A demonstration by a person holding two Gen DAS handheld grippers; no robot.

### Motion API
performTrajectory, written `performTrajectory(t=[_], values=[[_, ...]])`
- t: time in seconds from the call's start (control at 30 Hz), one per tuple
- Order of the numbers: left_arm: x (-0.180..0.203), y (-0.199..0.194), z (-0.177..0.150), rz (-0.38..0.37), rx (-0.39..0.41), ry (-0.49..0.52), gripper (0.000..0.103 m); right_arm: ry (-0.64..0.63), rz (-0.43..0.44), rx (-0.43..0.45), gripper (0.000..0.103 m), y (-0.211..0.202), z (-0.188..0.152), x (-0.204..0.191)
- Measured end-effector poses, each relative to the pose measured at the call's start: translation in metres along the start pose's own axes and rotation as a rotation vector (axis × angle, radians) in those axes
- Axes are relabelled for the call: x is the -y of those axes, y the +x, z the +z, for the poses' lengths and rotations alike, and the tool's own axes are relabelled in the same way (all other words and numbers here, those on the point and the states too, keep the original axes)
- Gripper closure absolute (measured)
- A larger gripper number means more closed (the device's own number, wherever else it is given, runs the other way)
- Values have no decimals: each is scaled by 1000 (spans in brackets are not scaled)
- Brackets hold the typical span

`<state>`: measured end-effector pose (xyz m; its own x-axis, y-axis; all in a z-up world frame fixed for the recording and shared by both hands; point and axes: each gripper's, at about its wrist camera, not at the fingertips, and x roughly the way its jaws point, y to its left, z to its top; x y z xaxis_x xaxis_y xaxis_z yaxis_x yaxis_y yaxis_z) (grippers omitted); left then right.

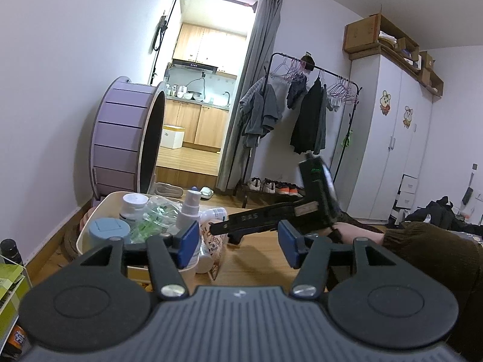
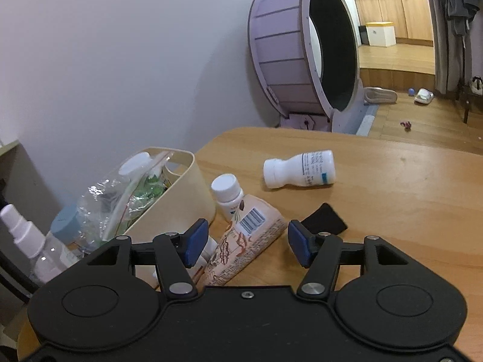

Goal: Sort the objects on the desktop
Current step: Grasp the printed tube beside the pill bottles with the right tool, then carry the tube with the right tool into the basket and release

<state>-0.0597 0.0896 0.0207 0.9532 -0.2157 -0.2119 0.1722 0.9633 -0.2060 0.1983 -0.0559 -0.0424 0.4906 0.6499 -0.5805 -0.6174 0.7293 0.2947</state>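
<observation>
Right tool: the right tool [image 2: 247, 246] hovers over the surface [image 2: 392, 211] with its jaws apart, gripping nothing; the patterned pouch [image 2: 241, 247] lies below the gap.
Left tool: the left tool [image 1: 238, 242] is also released and empty, aimed level towards the cream bin [image 1: 90, 229].
Pouch: lies on its side just beside the bin, barcode up, touching or nearly touching the small capped bottle [image 2: 230, 192].
Handling: likely light, soft and crushable, with a slick printed skin; pinching across the flat middle should hold best, with gentle pressure.
Other bottle: the white labelled bottle [image 2: 300, 169] lies tipped on the surface, well apart, and is round, so it may roll.
Bin: already holds a clear bag and jars.
Risk: nudging the capped bottle over.
</observation>
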Motion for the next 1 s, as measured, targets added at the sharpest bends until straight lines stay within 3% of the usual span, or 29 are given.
performTrajectory(t=[0.17, 0.23, 0.33, 0.67, 0.87, 1.0], values=[[0, -1, 0, 3, 4, -4, 46, 32, -38, -34, 47, 15, -2, 1], [-1, -1, 0, 4, 4, -5, 46, 56, -24, -39, 60, 17, -3, 4], [-1, -1, 0, 5, 5, -5, 46, 70, -9, -44, 68, 12, -6, 7], [4, -1, 1, 4, 11, -4, 46, 99, 0, 72, 70, -59, -21, 24], [4, -4, 2, 11, 35, -14, 46, 32, 81, 158, 70, -92, 0, 0], [1, -8, 3, 16, 48, -24, 46, -41, 143, 167, 70, -86, 21, -28]])
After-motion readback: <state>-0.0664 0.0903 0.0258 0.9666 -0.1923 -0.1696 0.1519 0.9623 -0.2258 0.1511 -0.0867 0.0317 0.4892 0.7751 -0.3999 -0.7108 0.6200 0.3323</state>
